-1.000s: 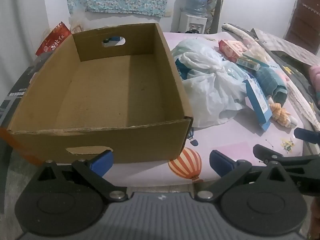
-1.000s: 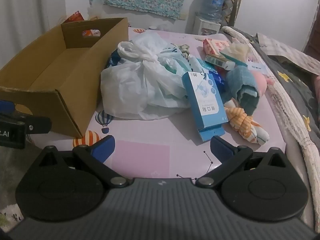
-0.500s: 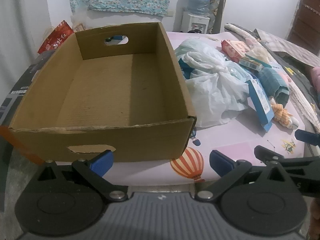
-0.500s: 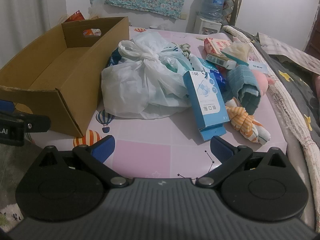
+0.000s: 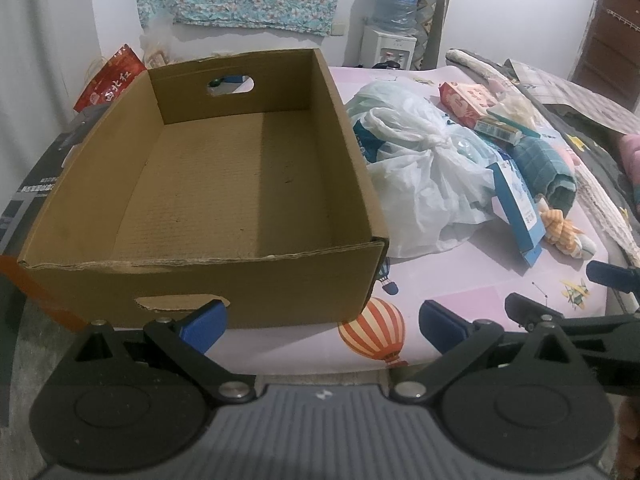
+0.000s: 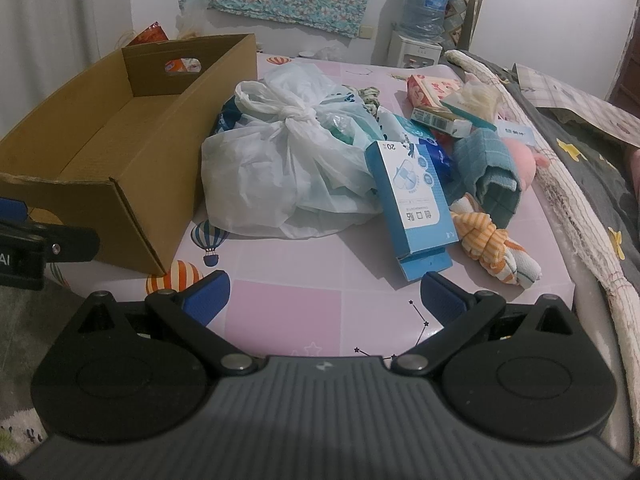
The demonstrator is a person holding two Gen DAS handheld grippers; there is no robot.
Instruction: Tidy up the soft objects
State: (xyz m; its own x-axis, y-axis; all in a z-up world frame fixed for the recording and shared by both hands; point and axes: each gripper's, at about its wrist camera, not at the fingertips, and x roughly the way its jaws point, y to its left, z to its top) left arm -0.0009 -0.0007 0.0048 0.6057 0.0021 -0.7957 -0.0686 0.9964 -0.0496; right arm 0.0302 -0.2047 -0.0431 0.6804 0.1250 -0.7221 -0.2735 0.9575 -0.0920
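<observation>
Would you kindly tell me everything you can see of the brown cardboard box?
The open-topped brown cardboard box is a shallow rectangular tray of corrugated board, empty inside, with an oval hand-hole cut in each end wall and a ragged near rim. It sits upright on the patterned pink tabletop. The knotted white plastic bag lies close against its right wall.

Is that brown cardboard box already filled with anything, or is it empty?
Empty. The left wrist view looks straight into the open-topped brown cardboard box, and only its bare corrugated floor shows; all the soft items lie outside on the pink mat.
</observation>
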